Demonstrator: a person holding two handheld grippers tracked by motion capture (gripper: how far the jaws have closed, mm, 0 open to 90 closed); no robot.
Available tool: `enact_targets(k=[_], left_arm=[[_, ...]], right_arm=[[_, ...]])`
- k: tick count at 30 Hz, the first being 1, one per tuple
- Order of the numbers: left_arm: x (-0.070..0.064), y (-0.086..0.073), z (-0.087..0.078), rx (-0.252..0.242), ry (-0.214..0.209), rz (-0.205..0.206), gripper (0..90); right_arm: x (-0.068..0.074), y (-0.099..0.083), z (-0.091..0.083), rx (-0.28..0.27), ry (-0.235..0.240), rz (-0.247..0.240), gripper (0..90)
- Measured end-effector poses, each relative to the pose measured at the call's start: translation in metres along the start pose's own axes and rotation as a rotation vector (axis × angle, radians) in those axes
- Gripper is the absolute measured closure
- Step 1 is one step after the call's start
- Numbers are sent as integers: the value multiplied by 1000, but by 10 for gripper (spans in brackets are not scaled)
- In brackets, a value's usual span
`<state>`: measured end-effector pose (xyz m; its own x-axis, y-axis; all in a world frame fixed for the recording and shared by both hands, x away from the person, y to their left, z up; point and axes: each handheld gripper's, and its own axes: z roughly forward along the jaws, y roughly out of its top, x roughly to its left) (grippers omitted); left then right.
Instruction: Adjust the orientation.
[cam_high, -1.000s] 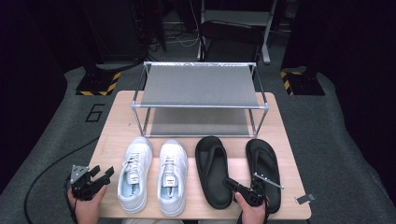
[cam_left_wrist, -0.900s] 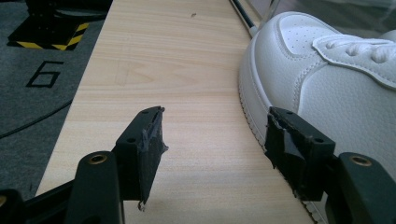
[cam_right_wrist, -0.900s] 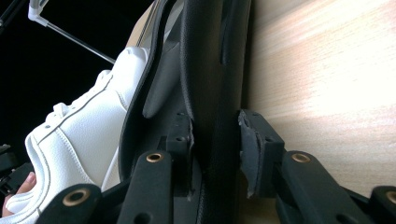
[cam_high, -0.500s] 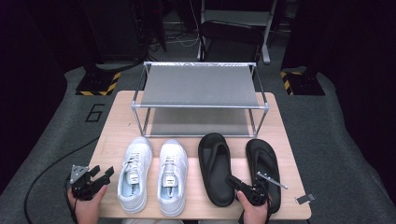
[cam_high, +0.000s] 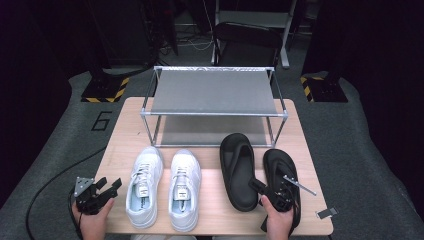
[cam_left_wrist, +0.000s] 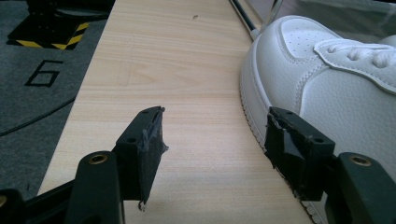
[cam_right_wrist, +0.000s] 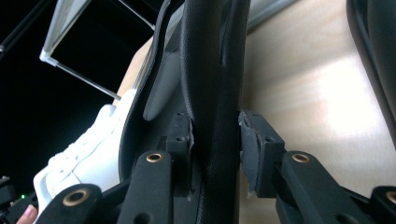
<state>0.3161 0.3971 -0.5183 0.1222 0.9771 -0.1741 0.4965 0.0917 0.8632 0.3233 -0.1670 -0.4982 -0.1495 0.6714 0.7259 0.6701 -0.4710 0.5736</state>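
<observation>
Two black sandals lie at the right of the wooden table (cam_high: 125, 130). My right gripper (cam_high: 257, 186) (cam_right_wrist: 215, 135) is shut on the right rim of the left black sandal (cam_high: 239, 167) (cam_right_wrist: 210, 70), near its heel. The right black sandal (cam_high: 280, 167) lies just beside it, partly under my hand. A pair of white sneakers, left (cam_high: 142, 185) (cam_left_wrist: 327, 79) and right (cam_high: 184, 187), stands toes-forward at the table's front. My left gripper (cam_high: 107, 186) (cam_left_wrist: 212, 135) is open, low over the table just left of the left sneaker, with nothing between its jaws.
A two-tier metal shoe rack (cam_high: 212, 92) with grey shelves stands at the back of the table. A small grey tag (cam_high: 327, 212) lies near the front right corner. A cable trails over the dark floor at the left. A chair stands behind the rack.
The left black sandal has slid forward toward the rack and slightly right, with my right gripper on its rim. The left gripper and the sneakers have stayed put.
</observation>
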Motion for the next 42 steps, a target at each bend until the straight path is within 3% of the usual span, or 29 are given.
enact_targets(k=[10, 21, 25, 33, 35, 36, 42], left_arm=[[2, 0, 0, -1, 3, -9, 371], [3, 0, 1, -9, 3, -20, 372], [4, 0, 2, -14, -3, -18, 372], [8, 0, -4, -10, -5, -33, 372], [9, -1, -4, -37, 2, -41, 372], [10, 0, -5, -23, -2, -45, 372], [9, -1, -7, -32, 4, -49, 372]], right_arm=[[14, 25, 10, -13, 17, -21, 663], [24, 40, 33, -15, 27, 12, 664], [29, 41, 42, -29, 32, -2, 664], [39, 39, 72, -19, 51, 22, 664], [44, 37, 80, -13, 41, 0, 664], [44, 36, 83, -10, 41, -15, 664], [45, 34, 101, 2, 31, -7, 664]])
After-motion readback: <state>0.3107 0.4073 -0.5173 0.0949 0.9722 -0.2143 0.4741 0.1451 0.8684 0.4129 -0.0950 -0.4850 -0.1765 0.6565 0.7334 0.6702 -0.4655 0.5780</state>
